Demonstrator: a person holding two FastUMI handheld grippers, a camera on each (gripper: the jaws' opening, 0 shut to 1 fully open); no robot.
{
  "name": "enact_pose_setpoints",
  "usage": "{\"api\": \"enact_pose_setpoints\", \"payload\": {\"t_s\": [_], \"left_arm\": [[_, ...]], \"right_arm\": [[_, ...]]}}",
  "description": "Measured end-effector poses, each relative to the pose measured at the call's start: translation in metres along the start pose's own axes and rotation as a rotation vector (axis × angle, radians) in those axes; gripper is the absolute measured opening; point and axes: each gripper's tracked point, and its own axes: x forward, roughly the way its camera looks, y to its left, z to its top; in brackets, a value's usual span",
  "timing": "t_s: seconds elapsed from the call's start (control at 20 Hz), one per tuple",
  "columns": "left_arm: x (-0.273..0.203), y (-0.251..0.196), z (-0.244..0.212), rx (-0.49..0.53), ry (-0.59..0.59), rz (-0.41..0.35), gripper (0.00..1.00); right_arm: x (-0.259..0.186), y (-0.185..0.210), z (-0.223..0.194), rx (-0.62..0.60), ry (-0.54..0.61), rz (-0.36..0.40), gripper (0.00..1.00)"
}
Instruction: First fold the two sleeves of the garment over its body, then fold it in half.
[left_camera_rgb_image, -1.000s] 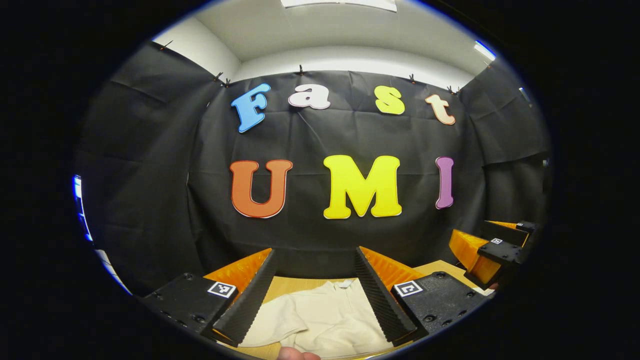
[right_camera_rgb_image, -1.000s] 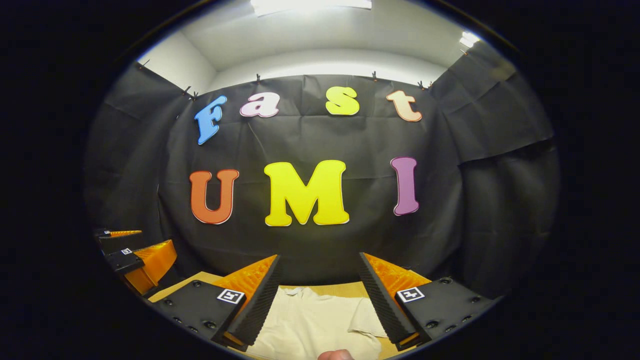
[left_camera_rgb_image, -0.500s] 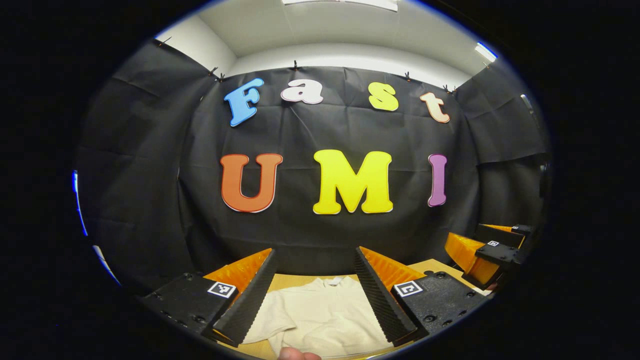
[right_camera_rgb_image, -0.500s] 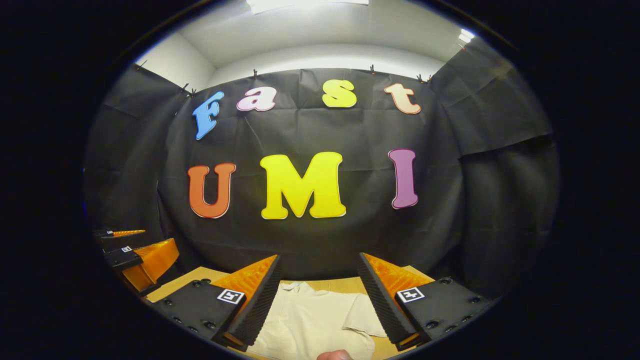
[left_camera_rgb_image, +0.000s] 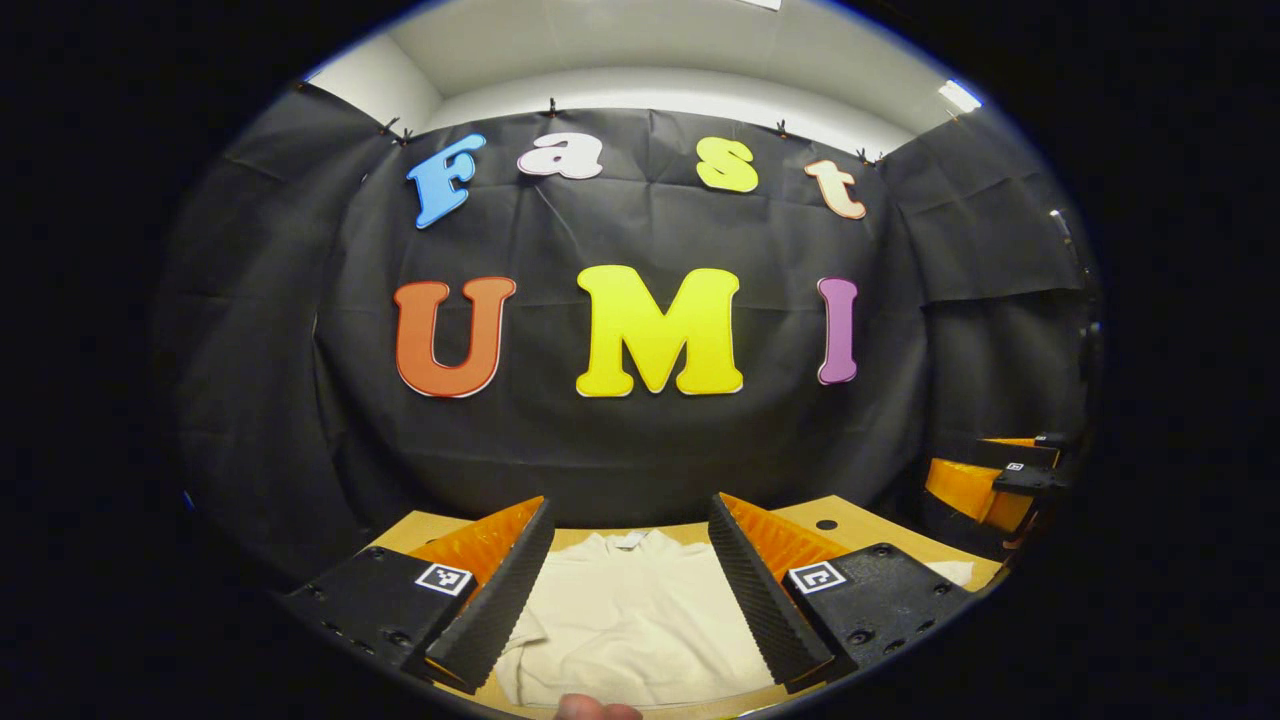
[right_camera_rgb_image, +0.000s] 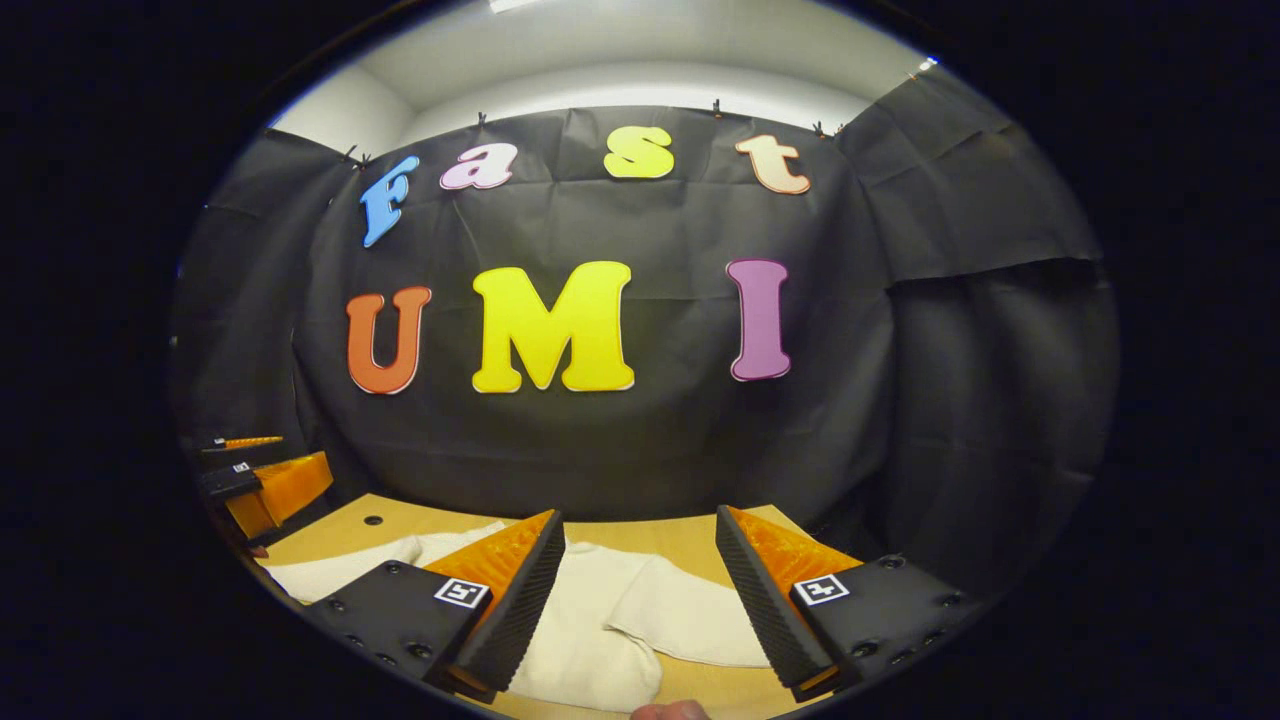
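Left gripper (left_camera_rgb_image: 630, 585) is hanging above the near edge of the table (left_camera_rgb_image: 850, 515) with its jaws spread wide and nothing between them. The cream garment (left_camera_rgb_image: 630, 620) is lying flat just below and ahead of it, collar pointing away toward the black wall, so its long axis is running straight out along the fingers. In the left gripper view the left sleeve is sitting close by the left finger, low at the frame's bottom left. Right gripper (right_camera_rgb_image: 640, 590) is likewise gaping wide and carrying nothing. In the right gripper view the garment (right_camera_rgb_image: 590, 640) is spreading from under the left finger across to the gap, and the right sleeve (right_camera_rgb_image: 690, 620) is lying out flat between the fingers, nearer the right one. Neither sleeve looks folded yet. Judging by this, each gripper is nearest its own side's sleeve, and each sleeve needs carrying inward across the body.
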Motion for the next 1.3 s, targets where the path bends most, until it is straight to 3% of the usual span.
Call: {"api": "enact_pose_setpoints", "payload": {"t_s": [0.25,0.6,0.9,1.3], "left_arm": [[0.007,-0.030,-0.014,0.023,0.042,-0.052,0.99],[0.019,-0.061,-0.031,0.062,0.097,-0.087,0.99],[0.020,-0.058,-0.038,0.094,0.125,-0.054,0.99],[0.020,-0.051,-0.048,0.115,0.168,-0.009,0.99]], "right_arm": [[-0.012,-0.111,-0.052,-0.045,0.127,-0.137,0.94],[-0.012,-0.222,-0.168,-0.030,0.392,-0.252,0.94],[0.016,-0.265,-0.260,0.055,0.619,-0.288,0.94],[0.035,-0.291,-0.306,0.139,0.726,-0.334,0.94]]}}
